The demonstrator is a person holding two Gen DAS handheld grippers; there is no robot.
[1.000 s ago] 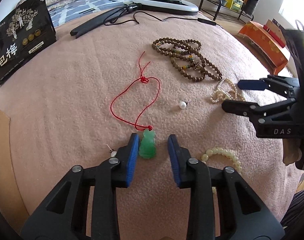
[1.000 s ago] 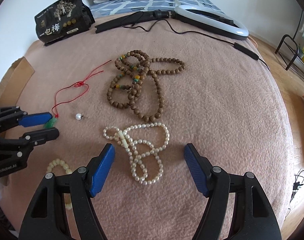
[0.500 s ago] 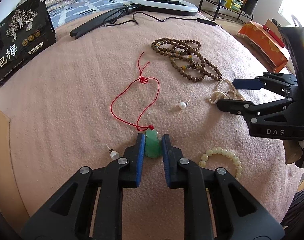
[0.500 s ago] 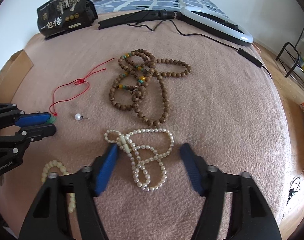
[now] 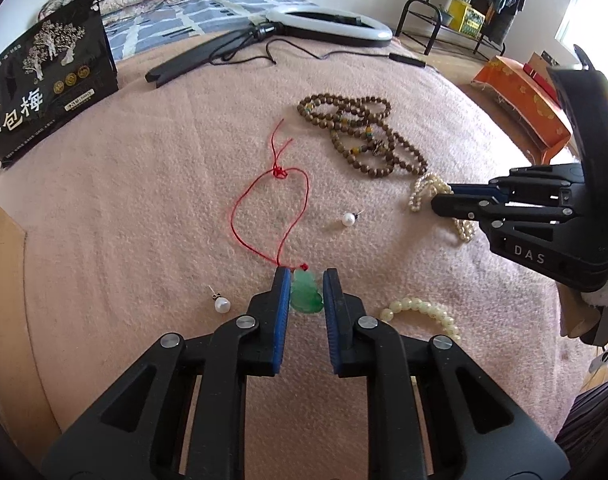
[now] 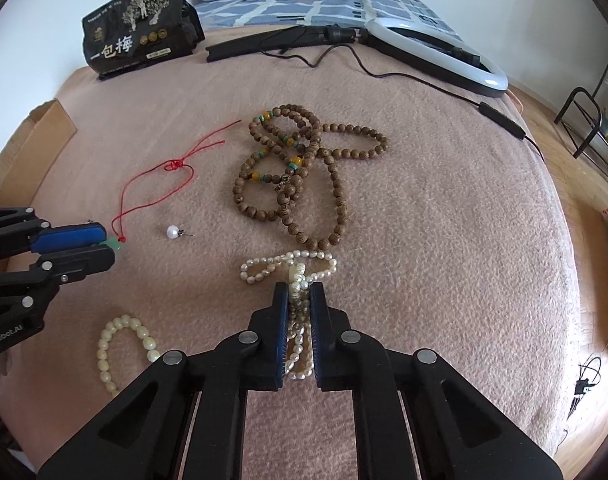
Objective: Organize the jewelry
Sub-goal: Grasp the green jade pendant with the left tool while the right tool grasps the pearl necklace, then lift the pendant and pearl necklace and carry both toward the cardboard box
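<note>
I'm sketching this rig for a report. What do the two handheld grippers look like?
Both are matte black plastic with silver screw heads and blue ribbed pads. The left gripper reads "GenRobot.AI" on its side, and the right gripper reads "DAS". No cables or sleeves show.

We cannot see the lower part of the pearl necklace [image 6: 299,276]: it runs in between the blue pads of the right gripper [image 6: 299,300] and under its black arms. In the left wrist view most of that necklace sits behind the same gripper. The green pendant [image 5: 306,294] is half covered by the left gripper [image 5: 307,280]. The cream bracelet [image 6: 121,340] passes under a gripper arm. The small print on the black bag [image 5: 43,92] is too fine to read.
</note>
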